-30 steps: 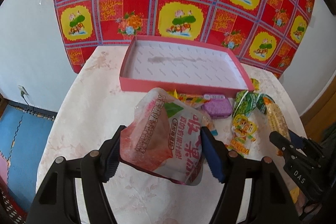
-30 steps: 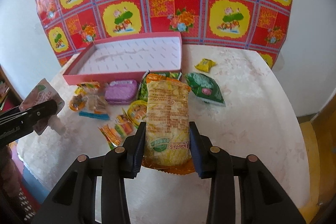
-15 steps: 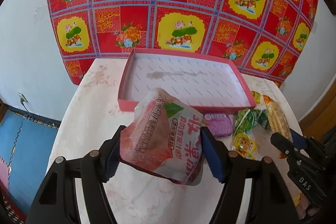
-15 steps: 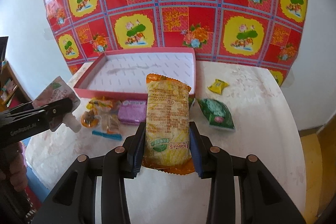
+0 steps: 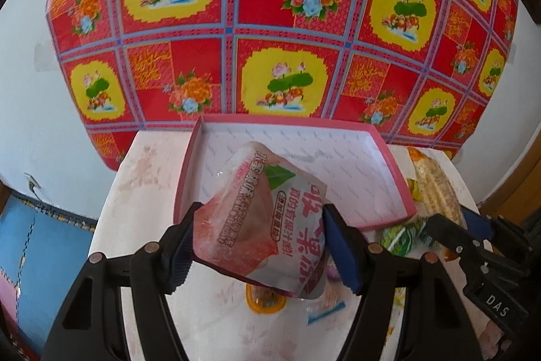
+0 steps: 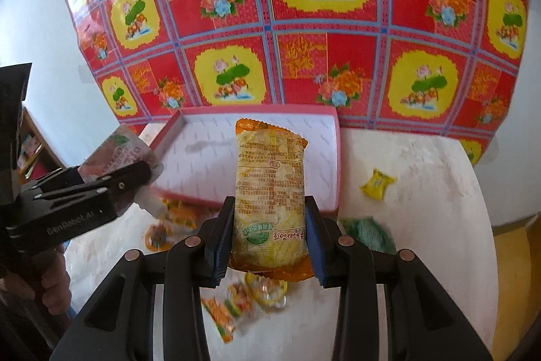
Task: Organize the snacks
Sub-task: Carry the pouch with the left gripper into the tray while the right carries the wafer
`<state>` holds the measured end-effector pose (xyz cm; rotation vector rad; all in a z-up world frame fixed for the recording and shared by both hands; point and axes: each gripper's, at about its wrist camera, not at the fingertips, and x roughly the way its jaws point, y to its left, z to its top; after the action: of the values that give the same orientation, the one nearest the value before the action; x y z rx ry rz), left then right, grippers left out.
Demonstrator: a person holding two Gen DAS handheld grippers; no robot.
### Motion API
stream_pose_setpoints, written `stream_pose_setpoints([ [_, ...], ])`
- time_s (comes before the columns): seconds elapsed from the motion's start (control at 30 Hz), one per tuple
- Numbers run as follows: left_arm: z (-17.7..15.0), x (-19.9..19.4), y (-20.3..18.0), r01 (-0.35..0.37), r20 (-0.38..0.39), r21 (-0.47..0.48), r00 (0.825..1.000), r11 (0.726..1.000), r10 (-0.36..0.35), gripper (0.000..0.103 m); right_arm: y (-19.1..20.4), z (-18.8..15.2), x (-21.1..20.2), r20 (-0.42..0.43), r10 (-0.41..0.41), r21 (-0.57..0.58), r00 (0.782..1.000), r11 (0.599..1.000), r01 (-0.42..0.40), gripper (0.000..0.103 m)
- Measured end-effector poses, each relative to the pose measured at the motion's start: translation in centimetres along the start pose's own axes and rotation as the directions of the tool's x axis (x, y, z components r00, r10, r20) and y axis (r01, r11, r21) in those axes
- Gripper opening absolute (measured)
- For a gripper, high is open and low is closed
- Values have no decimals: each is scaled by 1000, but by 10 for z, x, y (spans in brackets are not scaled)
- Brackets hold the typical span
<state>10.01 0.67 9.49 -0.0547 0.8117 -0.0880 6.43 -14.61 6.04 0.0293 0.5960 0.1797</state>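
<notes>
My left gripper (image 5: 262, 246) is shut on a pink and white jelly pouch (image 5: 267, 219), held in the air over the near left corner of the pink box (image 5: 392, 171). My right gripper (image 6: 268, 239) is shut on a long yellow snack packet (image 6: 268, 192), lifted in front of the box (image 6: 334, 158), whose white inside holds nothing. In the right wrist view the left gripper (image 6: 128, 185) with its pouch (image 6: 118, 151) hangs at the left. In the left wrist view the right gripper (image 5: 453, 225) and its yellow packet (image 5: 436, 188) show at the right.
Loose snacks lie on the pale table (image 6: 422, 192) below the grippers: a small yellow packet (image 6: 377, 185), a green bag (image 6: 368, 230), orange and mixed sweets (image 6: 175, 219). A red patterned cloth (image 6: 304, 22) hangs behind the box. A hand (image 6: 50, 279) holds the left gripper's grip.
Both grippers have risen and moved toward the box with their packets still gripped. The box now sits closer and lower in both views, and the loose snacks have dropped beneath the fingers.
</notes>
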Motion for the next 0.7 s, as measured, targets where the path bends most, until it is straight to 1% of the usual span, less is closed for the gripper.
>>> stream_pose_setpoints([
  [0.23,22,12,-5,-4,23,18,1000,1000,3,73,2,26,15,21,11,-1,1000,1000,-11,39],
  [0.37,33,21,-9,-12,35,37,999,999,11,73,5,36,30,11,17,-6,1000,1000,-17,39],
  [0.53,42,37,-11,-18,28,39,999,999,17,73,5,47,46,7,23,3,1000,1000,-23,39],
  [0.7,49,60,-9,-12,15,24,1000,1000,12,73,0,53,67,-16,27,18,999,999,-27,39],
])
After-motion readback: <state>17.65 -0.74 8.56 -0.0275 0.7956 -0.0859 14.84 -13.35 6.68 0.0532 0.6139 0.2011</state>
